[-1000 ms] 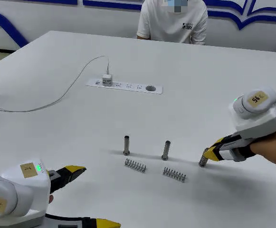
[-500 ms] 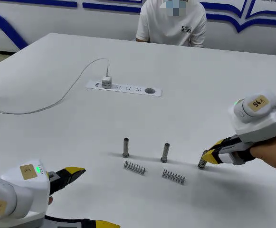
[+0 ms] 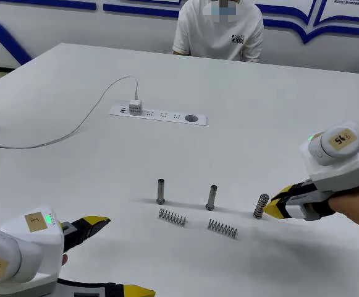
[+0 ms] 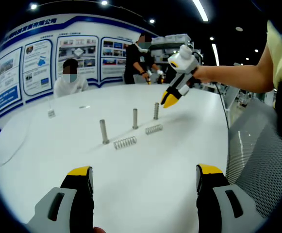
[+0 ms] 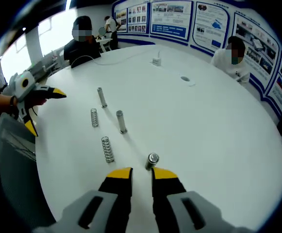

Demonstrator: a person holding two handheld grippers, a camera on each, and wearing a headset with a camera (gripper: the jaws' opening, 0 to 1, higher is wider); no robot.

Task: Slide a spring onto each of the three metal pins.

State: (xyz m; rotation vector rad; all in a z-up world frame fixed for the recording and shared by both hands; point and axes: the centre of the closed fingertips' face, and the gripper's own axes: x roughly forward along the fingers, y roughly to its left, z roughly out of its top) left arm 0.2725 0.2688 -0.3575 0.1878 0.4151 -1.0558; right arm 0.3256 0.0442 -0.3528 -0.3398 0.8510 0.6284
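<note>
White worktop (image 3: pixel 241 124), blue-trimmed wall panels behind. Three metal pins are stood upright in a row toward the near edge: left pin (image 3: pixel 160 190), middle pin (image 3: pixel 211 197), right pin (image 3: pixel 261 205). One spring is already seated on the right pin, while two loose springs (image 3: pixel 172 217) (image 3: pixel 222 228) are left lying flat just in front of the others. The right gripper (image 3: pixel 272 207) is parked just beside the right pin, jaws narrowed to a slit, nothing held. The left gripper (image 4: pixel 144 171) is kept wide open and empty by the near-left corner.

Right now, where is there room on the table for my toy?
Bare table lies between the power strip and the pins, and between the loose springs and the left gripper. Crowded: the pins, springs and right gripper bunch together.
</note>
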